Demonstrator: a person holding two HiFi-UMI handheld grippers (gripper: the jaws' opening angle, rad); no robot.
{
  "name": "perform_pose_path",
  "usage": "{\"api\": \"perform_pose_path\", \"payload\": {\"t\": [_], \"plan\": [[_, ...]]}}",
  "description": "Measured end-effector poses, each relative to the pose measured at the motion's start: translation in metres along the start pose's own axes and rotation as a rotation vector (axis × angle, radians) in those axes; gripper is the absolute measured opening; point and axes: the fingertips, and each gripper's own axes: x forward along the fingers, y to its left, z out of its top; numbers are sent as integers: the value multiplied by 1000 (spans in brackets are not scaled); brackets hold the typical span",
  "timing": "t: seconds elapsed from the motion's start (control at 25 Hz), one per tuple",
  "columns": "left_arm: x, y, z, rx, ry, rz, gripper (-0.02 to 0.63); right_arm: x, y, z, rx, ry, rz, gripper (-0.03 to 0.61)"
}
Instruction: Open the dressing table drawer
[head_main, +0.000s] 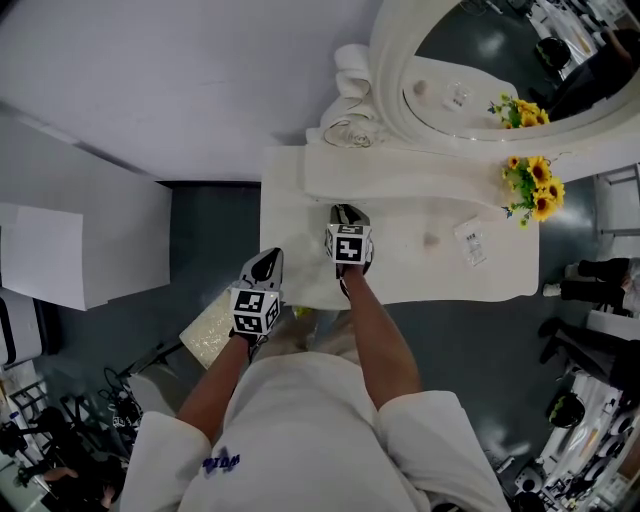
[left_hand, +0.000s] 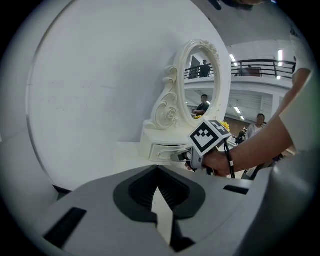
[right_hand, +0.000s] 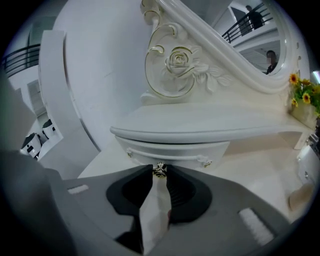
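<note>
From where I stand, the right gripper (head_main: 347, 215) has its jaws nearly closed, pinching the little metal knob (right_hand: 159, 170) right at their tips. The drawer (right_hand: 175, 150) sits just beyond the jaws, under the curved ledge of the dressing table (head_main: 420, 265). I can't quite tell whether its front has come out at all; it looks flush or close to it. The left gripper (left_hand: 157, 169) hangs off to the side with its jaws closed together on nothing, well back from the drawer, so it braces nothing. The main worry is the grip. The knob is small, round and shiny, and only the very tips of the pads have it, so a firm tug could pop it free. The jaws also come at it sloping downward, so a pull along that line would likely press the drawer into its runners and jam it instead of sliding it out. With nothing steadying the table, a stuck drawer and a hard pull might jolt the whole top and tip the flowers (head_main: 535, 188) further along.
</note>
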Motion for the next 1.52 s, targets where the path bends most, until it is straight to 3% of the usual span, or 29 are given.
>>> {"api": "perform_pose_path", "payload": {"t": [1.52], "plan": [[-22, 0, -1, -2, -35, 6, 5, -31, 7, -36, -3, 31, 16, 98]]}}
